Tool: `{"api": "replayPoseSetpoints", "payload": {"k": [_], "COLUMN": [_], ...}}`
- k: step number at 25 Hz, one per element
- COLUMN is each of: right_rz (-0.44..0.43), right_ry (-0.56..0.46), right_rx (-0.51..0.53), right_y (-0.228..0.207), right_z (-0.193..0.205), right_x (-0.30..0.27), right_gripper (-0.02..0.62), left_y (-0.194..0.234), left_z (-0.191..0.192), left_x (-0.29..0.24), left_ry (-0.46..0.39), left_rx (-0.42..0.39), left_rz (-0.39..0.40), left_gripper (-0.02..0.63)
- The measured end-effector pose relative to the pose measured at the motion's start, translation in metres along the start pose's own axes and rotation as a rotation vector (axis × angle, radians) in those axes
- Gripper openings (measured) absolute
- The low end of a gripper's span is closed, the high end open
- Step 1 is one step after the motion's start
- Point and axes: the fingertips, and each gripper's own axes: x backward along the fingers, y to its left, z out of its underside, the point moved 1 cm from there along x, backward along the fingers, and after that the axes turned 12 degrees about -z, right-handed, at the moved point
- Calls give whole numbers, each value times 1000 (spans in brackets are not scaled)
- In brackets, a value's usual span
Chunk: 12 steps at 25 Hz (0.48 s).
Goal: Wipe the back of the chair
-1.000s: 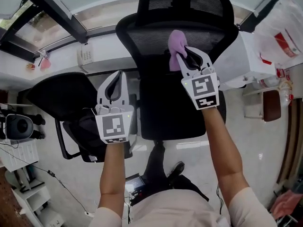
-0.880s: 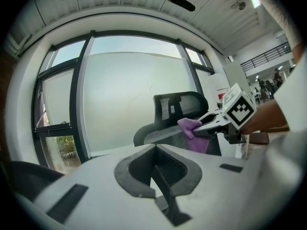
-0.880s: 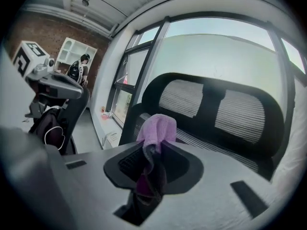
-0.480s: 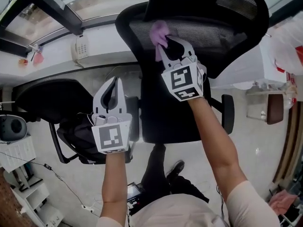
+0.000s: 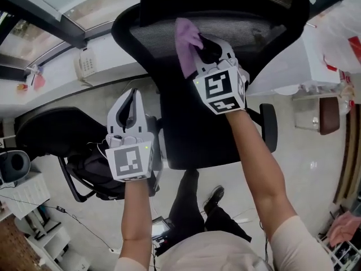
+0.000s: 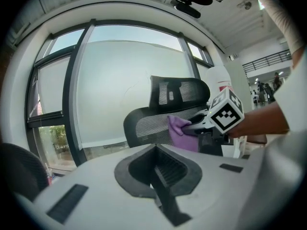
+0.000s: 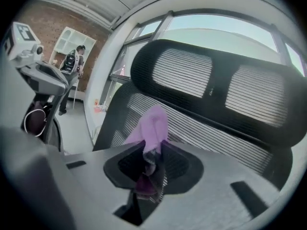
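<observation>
My right gripper [image 5: 198,43] pinches a purple cloth [image 5: 186,38], jaws clamped on it, and the cloth lies against the mesh back of the black chair [image 5: 152,38] on the far side. My left gripper [image 5: 134,97] hangs nearer and further left, jaws pressed together on nothing, beside a second black chair [image 5: 45,123].
</observation>
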Motion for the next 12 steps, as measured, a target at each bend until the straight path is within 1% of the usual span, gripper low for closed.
{"api": "replayPoseSetpoints", "payload": {"k": [2,4,6,9,10,12], "right_rz": [50,110,176,268,288,309], "right_ry": [24,54,86,126,135,148], "right_rx": [-35,-71,-112,-170,-185,-202], "right_y": [-35,-73,-107,-148,-157,-170], "right_z": [26,57,88,125,134,149], "right_x": [22,50,82,125,136,151], "right_gripper": [80,80,80,78,78,78], "left_y": [-22,-52,-86,-129,-141,-164], "left_z": [-5,-6,-11,-22,-26,-30], "left_x": [-12,-23,-34,-49,-53,-55], "left_ry": [20,36,8,-58,-63,-36], "left_rx": [8,-8,-34,-30,-30,-42], "left_rz": [9,57,129,183,198,231], "left_gripper": [8,8,8,8,8,8]}}
